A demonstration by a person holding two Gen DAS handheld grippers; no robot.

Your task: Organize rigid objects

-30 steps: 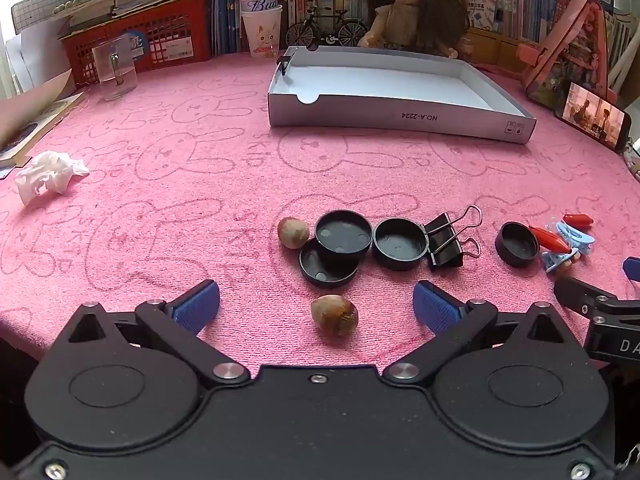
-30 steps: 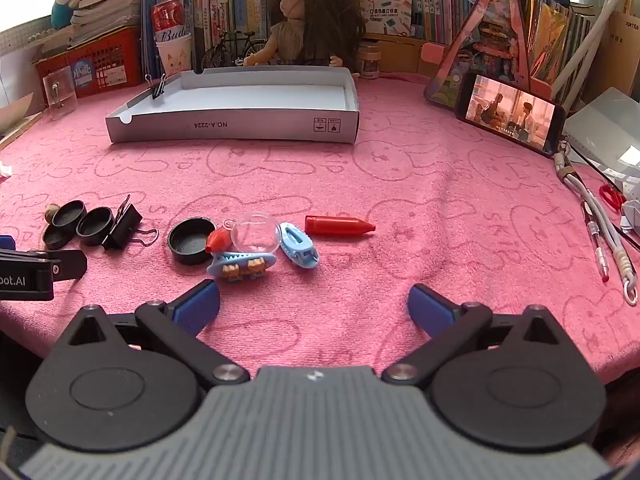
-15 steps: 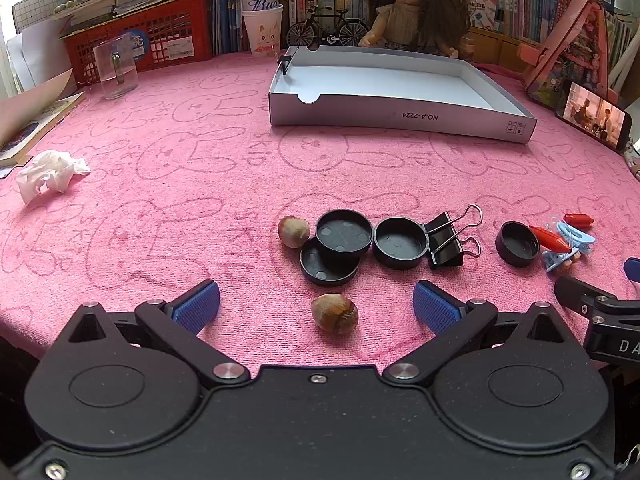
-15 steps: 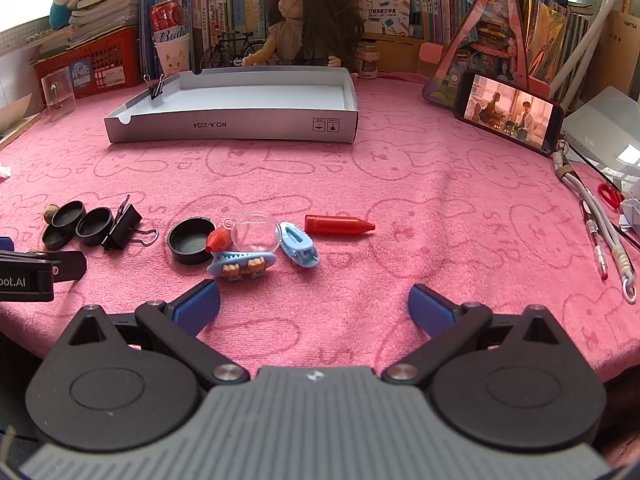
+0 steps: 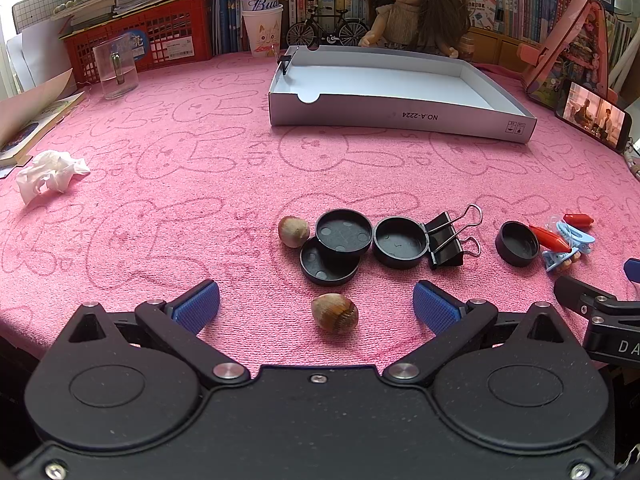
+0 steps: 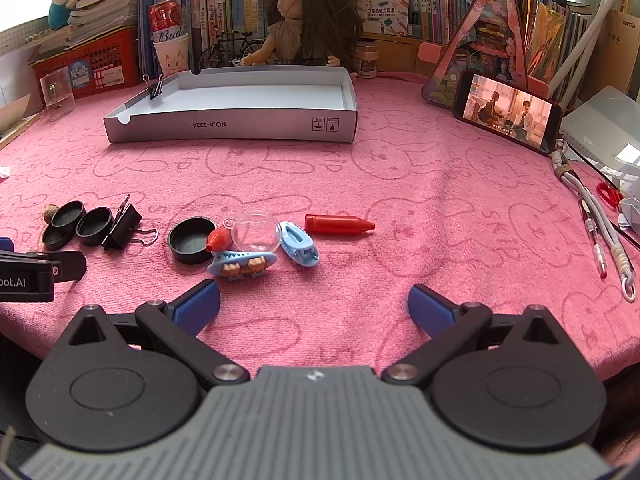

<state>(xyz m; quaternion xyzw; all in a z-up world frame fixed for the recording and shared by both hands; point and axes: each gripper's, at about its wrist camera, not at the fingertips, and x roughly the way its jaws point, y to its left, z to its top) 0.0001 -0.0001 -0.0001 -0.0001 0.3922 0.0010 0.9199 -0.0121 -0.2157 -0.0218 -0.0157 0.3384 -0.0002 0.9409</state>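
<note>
Change: almost nothing is seen to have moved since the earlier frames; both views are held as before.
Left gripper [image 5: 316, 306]: jaws spread wide, nothing gripped; the nut [image 5: 334, 313] lies between them on the pink cloth [image 5: 168, 200].
Right gripper [image 6: 314, 306]: jaws released, empty; the red crayon [image 6: 339, 224] lies ahead, slightly right.
Box [image 5: 400, 114]: far ahead, open.
Risk: the round nut may be squeezed out sideways if closed off-centre.

We see pink bunny-print cloth [image 5: 168, 200] covering table; white tray [image 5: 392, 92] at twelve o'clock, black caps [image 5: 344, 232], binder clip [image 5: 448, 240], nuts [image 5: 335, 313] centre, crumpled tissue [image 5: 50, 172] at nine o'clock.
</note>
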